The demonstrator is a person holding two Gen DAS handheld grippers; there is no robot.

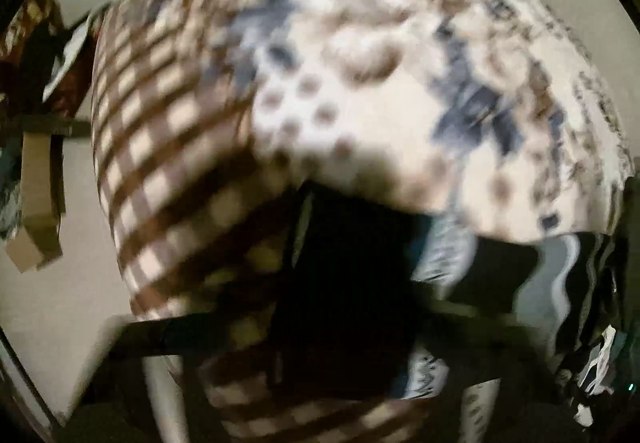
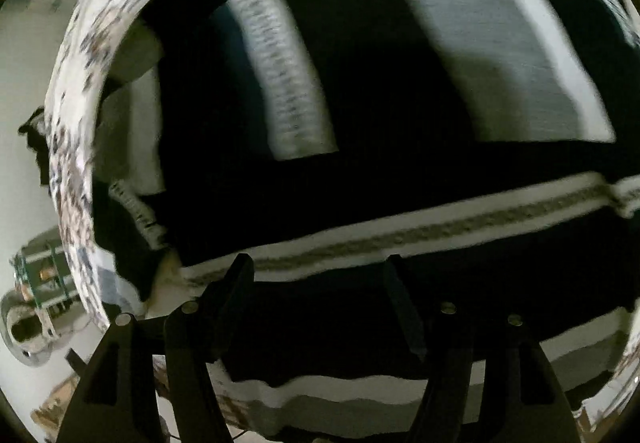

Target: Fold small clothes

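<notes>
My right gripper (image 2: 320, 279) has its jaws spread over a black garment (image 2: 380, 183) with pale stripes; a blurred patterned cloth (image 2: 76, 147) curves along its left.

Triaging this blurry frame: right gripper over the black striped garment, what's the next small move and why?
Probably ease the right gripper forward and close on the black garment at its white stripe. The jaws stand apart with nothing between them and the cloth lies just past the fingertips. The left gripper is hidden behind the patterned cloth.

Left gripper (image 1: 340, 323) lost in blur; patterned cloth (image 1: 320, 63) smeared, edges cut off.
</notes>
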